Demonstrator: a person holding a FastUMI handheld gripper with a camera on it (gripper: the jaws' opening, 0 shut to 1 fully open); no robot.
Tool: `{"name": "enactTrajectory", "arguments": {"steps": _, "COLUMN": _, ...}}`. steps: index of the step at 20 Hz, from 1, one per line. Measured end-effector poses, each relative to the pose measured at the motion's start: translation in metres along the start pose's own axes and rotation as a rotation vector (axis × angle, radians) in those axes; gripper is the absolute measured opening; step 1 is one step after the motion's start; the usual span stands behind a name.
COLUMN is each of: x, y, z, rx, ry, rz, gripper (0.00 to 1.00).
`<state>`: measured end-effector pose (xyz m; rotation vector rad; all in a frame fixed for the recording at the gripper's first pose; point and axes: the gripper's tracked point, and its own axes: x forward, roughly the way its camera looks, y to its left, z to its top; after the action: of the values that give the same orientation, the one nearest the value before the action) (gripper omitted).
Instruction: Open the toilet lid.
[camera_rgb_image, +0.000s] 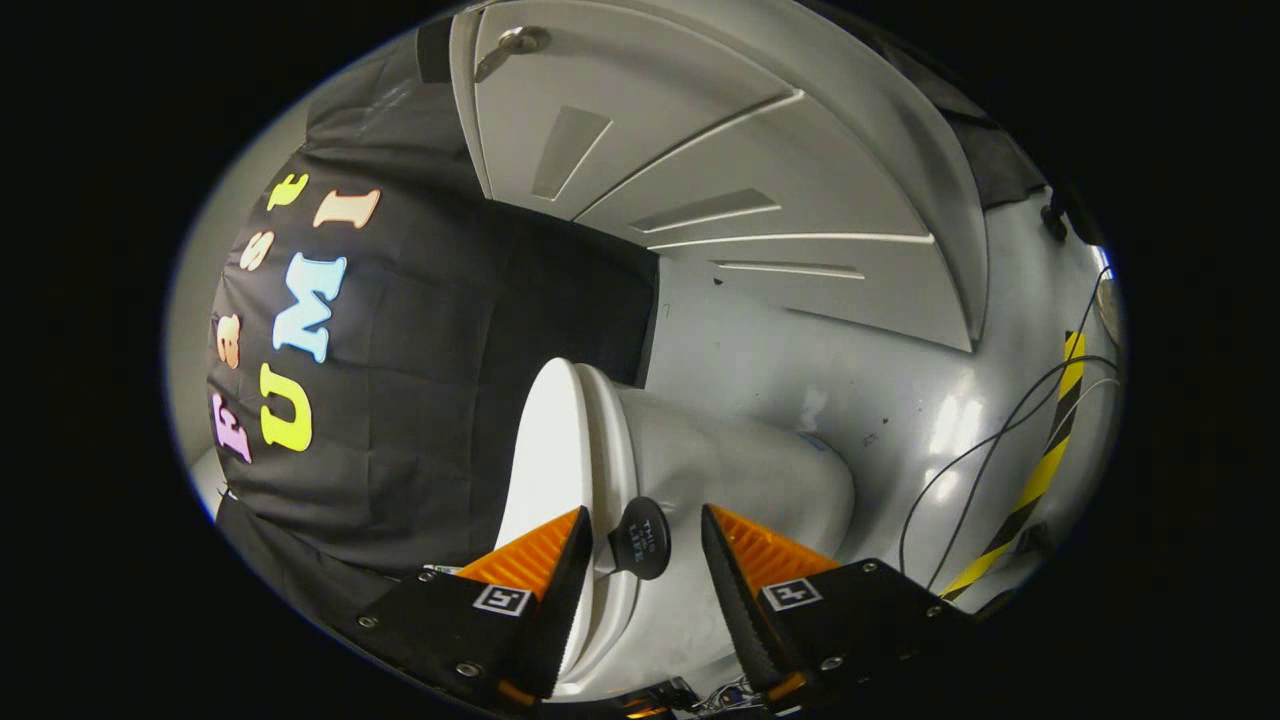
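the toilet lid (545, 455) is a smooth, glossy white oval slab, seen almost edge-on because the view is rolled sideways. it lies flat against the seat and bowl (740, 480), so it is closed, with only a thin seam between lid and rim. its long axis runs from just between the fingers away toward the black cloth wall (440, 400), and its broad top face is turned toward that cloth. a small round black knob (640, 537) with a tiny label, too small to make out, sticks out at the lid's near edge, on the seam side.

the gripper (645, 545) sits right at that near edge. its jaws are parted, with the lid's rim and the black knob in the gap between them; one finger (545, 560) is on the lid's top side and the other finger (745, 560) is on the bowl side. neither finger clearly presses on the lid or knob, so the jaws are released rather than grasping. whether the first finger just touches the lid's face cannot be told.

the bowl's white body bulges out beyond the second finger and rests on a pale grey floor (850, 330). the inside of the bowl is hidden by the closed lid. on the floor beyond the bowl run thin cables (985, 450) and a strip of yellow and black tape (1050, 450). farther off stands a white panelled door (700, 150) with a metal handle (515, 42).
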<state>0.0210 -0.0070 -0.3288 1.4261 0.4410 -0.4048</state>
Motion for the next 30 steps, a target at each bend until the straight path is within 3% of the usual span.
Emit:
{"name": "enactTrajectory", "arguments": {"steps": 7, "x": 0.0089, "y": 0.0014, "z": 0.0024, "rx": -0.008, "ry": 0.016, "rz": 0.0, "gripper": 0.28}}
{"name": "enactTrajectory", "arguments": {"steps": 15, "x": 0.0042, "y": 0.0077, "z": 0.0062, "rx": 0.011, "ry": 0.023, "rz": 0.057, "gripper": 0.01}}
{"name": "enactTrajectory", "arguments": {"steps": 30, "x": 0.008, "y": 0.0109, "z": 0.0033, "rx": -0.059, "ry": 0.076, "rz": -0.055, "gripper": 0.0}}
